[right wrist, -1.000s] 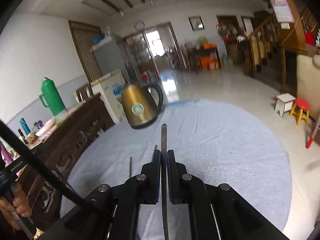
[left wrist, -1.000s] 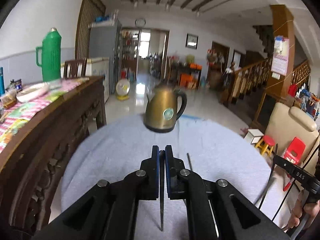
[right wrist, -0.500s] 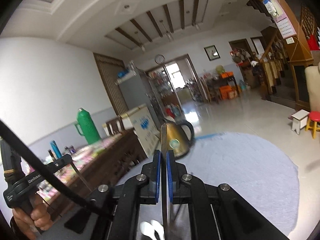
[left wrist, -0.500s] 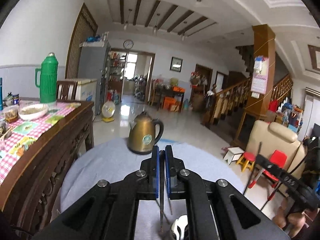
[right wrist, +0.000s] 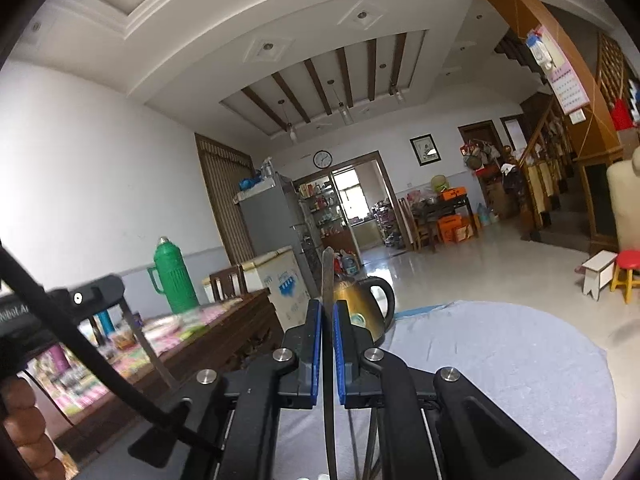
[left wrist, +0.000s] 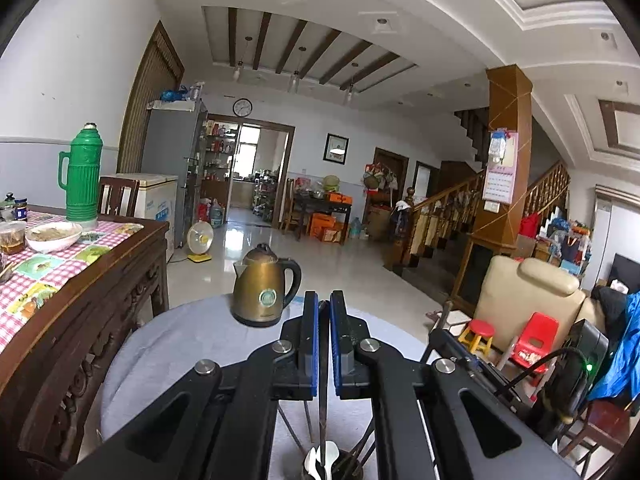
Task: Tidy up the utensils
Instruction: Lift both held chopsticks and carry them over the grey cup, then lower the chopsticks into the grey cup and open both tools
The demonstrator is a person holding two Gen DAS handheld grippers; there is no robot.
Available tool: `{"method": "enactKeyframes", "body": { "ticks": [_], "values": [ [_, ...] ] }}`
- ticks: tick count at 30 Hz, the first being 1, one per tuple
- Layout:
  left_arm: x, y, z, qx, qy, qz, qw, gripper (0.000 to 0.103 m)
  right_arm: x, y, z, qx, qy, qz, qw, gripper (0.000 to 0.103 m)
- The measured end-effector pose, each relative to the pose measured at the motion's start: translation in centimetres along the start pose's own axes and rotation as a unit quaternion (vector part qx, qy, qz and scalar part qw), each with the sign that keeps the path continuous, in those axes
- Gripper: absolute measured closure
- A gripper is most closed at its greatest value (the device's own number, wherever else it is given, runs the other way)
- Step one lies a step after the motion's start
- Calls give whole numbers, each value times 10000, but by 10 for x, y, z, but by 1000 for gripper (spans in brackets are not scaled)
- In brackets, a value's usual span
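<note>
Both grippers, the left gripper [left wrist: 324,344] and right gripper [right wrist: 328,350], jaws clamped on a chopstick [left wrist: 322,400] and a knife [right wrist: 329,280], are tilting upright, lowering them toward the utensil holder [left wrist: 332,468] below.

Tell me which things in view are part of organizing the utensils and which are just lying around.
Part of the job:
- left gripper, shut on a thin utensil
- right gripper, shut on a flat metal utensil
- white spoons among other utensils below

Just lying about:
- brass kettle
- green thermos
- white bowl
- red stool
</note>
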State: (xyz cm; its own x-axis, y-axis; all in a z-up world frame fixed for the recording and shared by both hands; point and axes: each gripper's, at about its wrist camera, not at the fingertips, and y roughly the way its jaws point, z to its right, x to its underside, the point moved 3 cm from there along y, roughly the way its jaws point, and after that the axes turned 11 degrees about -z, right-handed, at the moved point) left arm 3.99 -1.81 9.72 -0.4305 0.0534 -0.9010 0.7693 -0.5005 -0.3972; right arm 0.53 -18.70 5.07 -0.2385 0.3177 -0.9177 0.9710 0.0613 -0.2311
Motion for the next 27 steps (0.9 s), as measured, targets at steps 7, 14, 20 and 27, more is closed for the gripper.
{"method": "enactKeyframes", "body": {
  "ticks": [7,14,20,27],
  "values": [
    [39,32,-4,-115,-214,-529,9983,98,31,13,-1,93,-149,-370,9992,96],
    [62,51,-6,-57,-418,-1105,9930,98,49,21,14,-17,134,-922,9956,96],
    [73,66,-11,170,-495,-1671,9846,95,63,33,22,-195,290,-1799,9831,89],
    [40,20,-38,-28,-627,-903,9939,52,14,-22,46,-246,669,-834,9940,75]
  ]
}}
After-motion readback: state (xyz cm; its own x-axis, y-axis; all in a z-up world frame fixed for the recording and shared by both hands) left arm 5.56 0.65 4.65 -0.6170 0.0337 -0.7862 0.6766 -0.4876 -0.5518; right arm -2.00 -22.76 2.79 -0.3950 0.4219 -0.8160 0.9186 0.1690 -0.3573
